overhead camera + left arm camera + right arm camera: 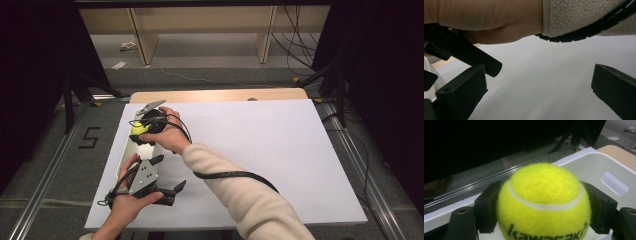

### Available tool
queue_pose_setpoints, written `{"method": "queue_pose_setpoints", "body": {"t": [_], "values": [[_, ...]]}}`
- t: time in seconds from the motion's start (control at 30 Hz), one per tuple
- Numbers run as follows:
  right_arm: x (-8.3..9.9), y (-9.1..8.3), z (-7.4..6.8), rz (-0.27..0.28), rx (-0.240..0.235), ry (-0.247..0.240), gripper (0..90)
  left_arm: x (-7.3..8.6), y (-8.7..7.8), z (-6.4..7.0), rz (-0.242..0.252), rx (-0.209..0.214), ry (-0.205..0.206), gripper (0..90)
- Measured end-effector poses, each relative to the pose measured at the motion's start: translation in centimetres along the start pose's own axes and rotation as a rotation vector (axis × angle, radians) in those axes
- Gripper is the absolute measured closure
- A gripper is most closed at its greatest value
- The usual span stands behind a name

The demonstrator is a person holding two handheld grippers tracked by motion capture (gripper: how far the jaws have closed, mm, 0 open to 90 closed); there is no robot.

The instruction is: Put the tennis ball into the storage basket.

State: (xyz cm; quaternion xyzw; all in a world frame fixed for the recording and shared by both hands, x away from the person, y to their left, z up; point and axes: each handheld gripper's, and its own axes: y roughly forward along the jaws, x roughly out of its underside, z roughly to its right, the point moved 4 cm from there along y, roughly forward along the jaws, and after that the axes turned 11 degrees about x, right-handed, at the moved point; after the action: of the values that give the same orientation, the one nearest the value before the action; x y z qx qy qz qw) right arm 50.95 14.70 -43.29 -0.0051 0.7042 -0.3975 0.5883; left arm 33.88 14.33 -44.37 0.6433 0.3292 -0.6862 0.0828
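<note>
- The right gripper [145, 131] is held near the table's far left corner, its fingers [485, 207] clamped on either side of something round.
- The right hand [167, 135] wraps its handle; the cream-sleeved right forearm [235, 192] crosses diagonally from the near edge toward the left.
- The left gripper [167, 192] lies low near the near left corner, fingers [461, 92] spread wide apart and pointing right.
- The left hand [127, 200] cups it from below.

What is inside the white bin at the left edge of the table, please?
The yellow tennis ball, clamped in the right gripper, sits over the white bin. Its far wall with a handle slot shows; the ball and jaws cover the floor below.
</note>
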Motion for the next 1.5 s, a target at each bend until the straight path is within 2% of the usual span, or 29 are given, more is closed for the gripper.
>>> {"method": "queue_pose_setpoints", "body": {"t": [0.63,1.5], "values": [[0.5,0.7,-0.1,-0.019,0.007,0.007,25.8,0.0,0.0,0.0,0.0,0.0,0.0,0.0],[0.6,1.3,-0.7,-0.03,-0.006,-0.02,25.6,0.0,0.0,0.1,-0.002,0.003,0.003,0.0]]}}
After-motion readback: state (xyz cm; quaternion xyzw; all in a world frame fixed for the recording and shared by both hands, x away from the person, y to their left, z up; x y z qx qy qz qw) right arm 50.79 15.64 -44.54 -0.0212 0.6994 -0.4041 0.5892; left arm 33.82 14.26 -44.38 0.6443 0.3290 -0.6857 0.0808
